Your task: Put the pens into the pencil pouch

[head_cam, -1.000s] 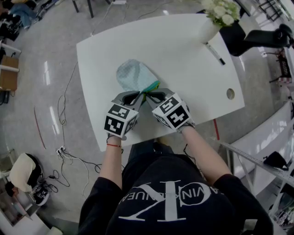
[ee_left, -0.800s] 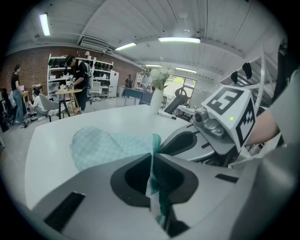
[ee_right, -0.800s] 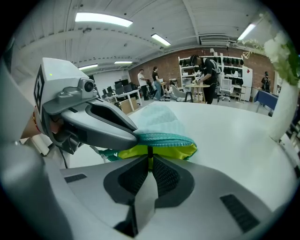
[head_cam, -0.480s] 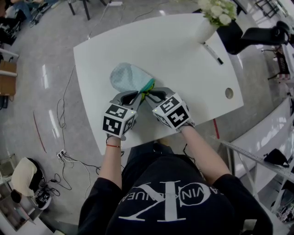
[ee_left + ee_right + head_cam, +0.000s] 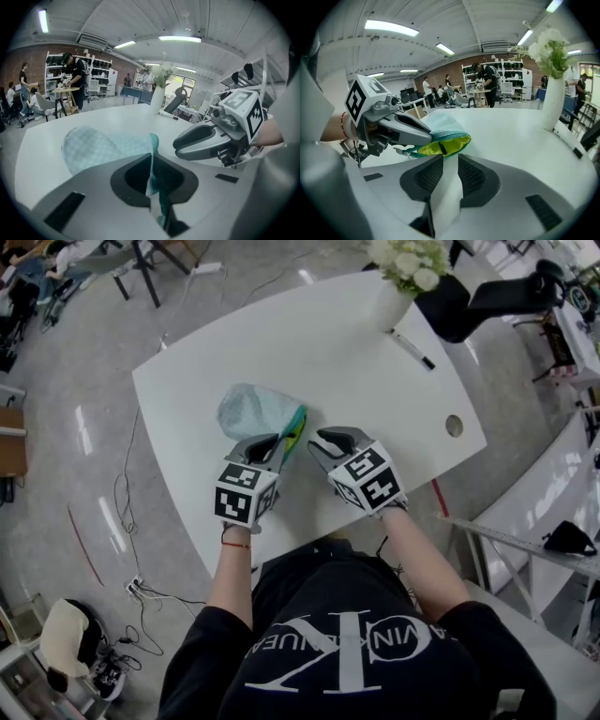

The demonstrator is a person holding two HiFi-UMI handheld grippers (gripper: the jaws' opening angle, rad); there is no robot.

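- Interior of the pale mint checked fabric pencil pouch [image 5: 440, 121]: only a slice of yellow-green lining [image 5: 440, 148] shows thru the mouth in the right gripper view. There's a small dark mark on it, can't tell what. Whether any pen is inside: can't tell.
- In head view the pencil pouch [image 5: 248, 411] has its near edge covered by the left gripper [image 5: 272, 446], and the mouth is seen edge-on, so no look inside.
- Person: only forearms + black printed shirt [image 5: 337, 652] in frame.
- Bkgd people and shelves in both gripper views are too small to make out.
- Counts: 1 pencil pouch, 2 grippers, 1 pen in sight, 1 vase, 1 round hole [image 5: 454, 425] in the tabletop.
- Left gripper [image 5: 152, 157]: jaws closed tight on the pouch's teal zip rim, w/ fabric pinched between the pads. The rest of the pencil pouch [image 5: 103, 147] lies flat on the white table [image 5: 356, 371].
- Right gripper [image 5: 446, 161]: jaws opening, nothing in the gap, just bare table seen thru it. Its tips sit just beside the pouch mouth, not touching; same in head view [image 5: 326, 441].
- Slim white pen w/ dark tip [image 5: 412, 350]: lying on the table, well apart from the pouch, just beside the white vase [image 5: 389, 304] of white flowers [image 5: 408, 257] at the far edge.
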